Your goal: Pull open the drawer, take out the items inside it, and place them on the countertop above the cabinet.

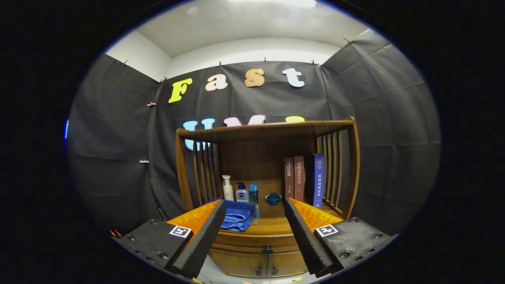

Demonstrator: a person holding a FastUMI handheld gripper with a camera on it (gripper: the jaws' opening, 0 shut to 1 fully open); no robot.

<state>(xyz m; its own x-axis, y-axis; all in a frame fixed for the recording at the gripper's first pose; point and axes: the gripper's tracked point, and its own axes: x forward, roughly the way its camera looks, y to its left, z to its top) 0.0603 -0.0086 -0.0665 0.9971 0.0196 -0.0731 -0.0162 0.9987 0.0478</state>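
Observation:
A brown wooden cabinet stands ahead of me with a closed drawer (256, 241) under its countertop (272, 225). A small dark knob (267, 249) sits at the drawer's middle, between my two fingers. My gripper (255, 263) is open, a short way in front of the drawer, holding nothing. What lies inside the drawer is hidden.
On the countertop lie a folded blue towel (238, 215), a white pump bottle (227, 188), a small bottle (242, 193), a teal bottle (253, 193), a small teal lidded pot (273, 198) and three upright books (304, 179). Slatted sides and a top shelf (268, 130) enclose it. Two lower doors (258, 265) sit beneath.

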